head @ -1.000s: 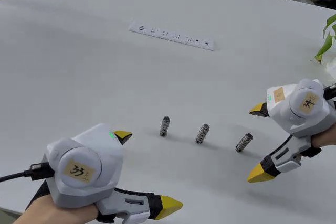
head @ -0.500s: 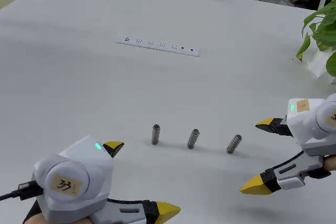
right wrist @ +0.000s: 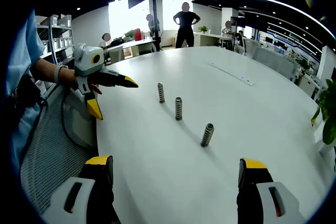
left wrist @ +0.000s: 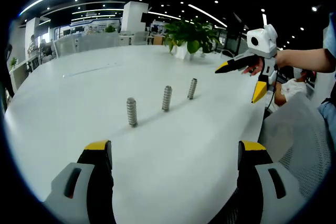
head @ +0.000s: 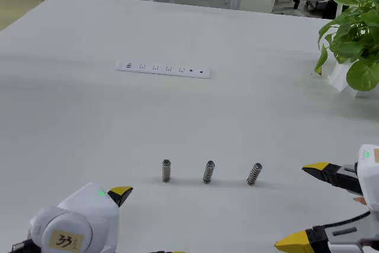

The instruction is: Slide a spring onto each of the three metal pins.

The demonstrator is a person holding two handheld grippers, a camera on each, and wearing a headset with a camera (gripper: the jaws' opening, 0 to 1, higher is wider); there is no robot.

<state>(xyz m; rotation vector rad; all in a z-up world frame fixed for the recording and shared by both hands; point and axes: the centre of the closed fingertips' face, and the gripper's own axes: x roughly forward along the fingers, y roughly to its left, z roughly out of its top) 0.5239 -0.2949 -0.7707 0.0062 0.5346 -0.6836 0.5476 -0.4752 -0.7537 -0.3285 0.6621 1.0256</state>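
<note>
Currently three springs (head: 208,172) stand upright in a row on the surface (head: 89,122), on the near side of the power strip (head: 163,69). Left tool (left wrist: 174,148) and right tool (right wrist: 176,162): both wide, empty. Springs are probably light, compressible and slippery; grip mid-coil, gently

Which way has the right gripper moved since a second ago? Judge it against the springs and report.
Yes. The right gripper has drawn back from the rightmost spring, rightward and toward the person; its jaws stand open.

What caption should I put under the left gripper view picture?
Open left claw faces three upright springs lined up on the white table; the open right claw hovers beyond.
</note>
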